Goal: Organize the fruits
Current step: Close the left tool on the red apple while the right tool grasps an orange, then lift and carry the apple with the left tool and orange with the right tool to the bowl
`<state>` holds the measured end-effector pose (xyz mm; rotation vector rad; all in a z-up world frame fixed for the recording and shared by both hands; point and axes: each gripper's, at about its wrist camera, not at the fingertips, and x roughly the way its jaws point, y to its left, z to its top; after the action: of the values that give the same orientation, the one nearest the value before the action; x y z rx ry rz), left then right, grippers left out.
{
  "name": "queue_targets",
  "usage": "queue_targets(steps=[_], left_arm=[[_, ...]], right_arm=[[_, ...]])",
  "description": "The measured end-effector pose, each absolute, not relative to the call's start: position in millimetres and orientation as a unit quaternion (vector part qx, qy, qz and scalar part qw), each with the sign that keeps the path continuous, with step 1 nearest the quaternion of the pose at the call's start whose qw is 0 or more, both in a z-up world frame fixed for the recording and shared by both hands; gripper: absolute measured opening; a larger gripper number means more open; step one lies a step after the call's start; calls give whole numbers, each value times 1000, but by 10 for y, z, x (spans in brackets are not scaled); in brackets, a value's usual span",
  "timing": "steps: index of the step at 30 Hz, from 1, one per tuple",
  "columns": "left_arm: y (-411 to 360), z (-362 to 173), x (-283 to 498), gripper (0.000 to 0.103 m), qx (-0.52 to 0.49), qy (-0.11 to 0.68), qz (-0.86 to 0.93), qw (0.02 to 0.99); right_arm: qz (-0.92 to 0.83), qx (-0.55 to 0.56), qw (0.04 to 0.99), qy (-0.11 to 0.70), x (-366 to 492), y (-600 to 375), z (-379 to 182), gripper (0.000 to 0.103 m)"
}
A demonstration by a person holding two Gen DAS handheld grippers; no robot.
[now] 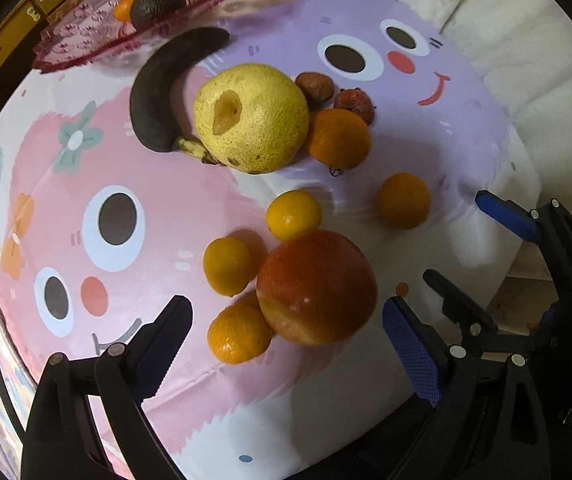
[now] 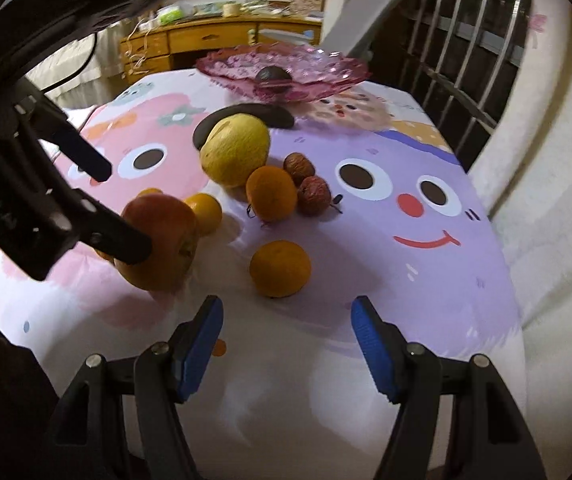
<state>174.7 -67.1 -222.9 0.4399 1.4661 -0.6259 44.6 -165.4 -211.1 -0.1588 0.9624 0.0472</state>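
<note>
My left gripper (image 1: pixel 286 344) is open, its fingers on either side of a red apple (image 1: pixel 316 286) on the cartoon tablecloth; in the right wrist view the apple (image 2: pixel 162 236) sits by the left gripper (image 2: pixel 126 208). Small oranges (image 1: pixel 293 215) (image 1: pixel 227 266) (image 1: pixel 239 333) lie around the apple. A lone orange (image 2: pixel 280 268) lies just ahead of my open right gripper (image 2: pixel 286 350), which also shows in the left wrist view (image 1: pixel 466 240). Farther off lie a big yellow pomelo (image 1: pixel 251 117), a blackened banana (image 1: pixel 158 92), an orange (image 1: pixel 338 139) and two shrivelled brown fruits (image 2: pixel 306 182). A pink glass bowl (image 2: pixel 318 68) holds an avocado (image 1: pixel 157 5) and an orange (image 1: pixel 125 6).
The table's (image 2: pixel 426 320) right edge borders a white wall (image 2: pixel 546 200) and a barred window (image 2: pixel 466 40). A wooden desk (image 2: pixel 190 40) with clutter stands behind the table. A white chair back (image 2: pixel 362 20) rises behind the bowl.
</note>
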Motion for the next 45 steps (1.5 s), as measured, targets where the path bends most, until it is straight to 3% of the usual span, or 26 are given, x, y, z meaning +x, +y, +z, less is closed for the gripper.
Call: queue_targets(steps=[11, 16, 22, 24, 45], left_arm=[[-875, -2509, 1804, 92, 191, 683, -258, 657], [-935, -2511, 1772, 88, 193, 683, -255, 657], [-1031, -2478, 1733, 75, 190, 679, -261, 659], [-1063, -2463, 1709, 68, 187, 677, -268, 659], [-780, -2203, 1613, 67, 163, 656, -299, 673]], right_arm=[[68, -83, 872, 478, 714, -1695, -2295, 65], [85, -86, 868, 482, 791, -1700, -2356, 51], [93, -87, 867, 481, 842, -1697, -2402, 41], [95, -85, 868, 480, 851, -1706, -2402, 41], [46, -31, 867, 494, 895, -1755, -2268, 40]])
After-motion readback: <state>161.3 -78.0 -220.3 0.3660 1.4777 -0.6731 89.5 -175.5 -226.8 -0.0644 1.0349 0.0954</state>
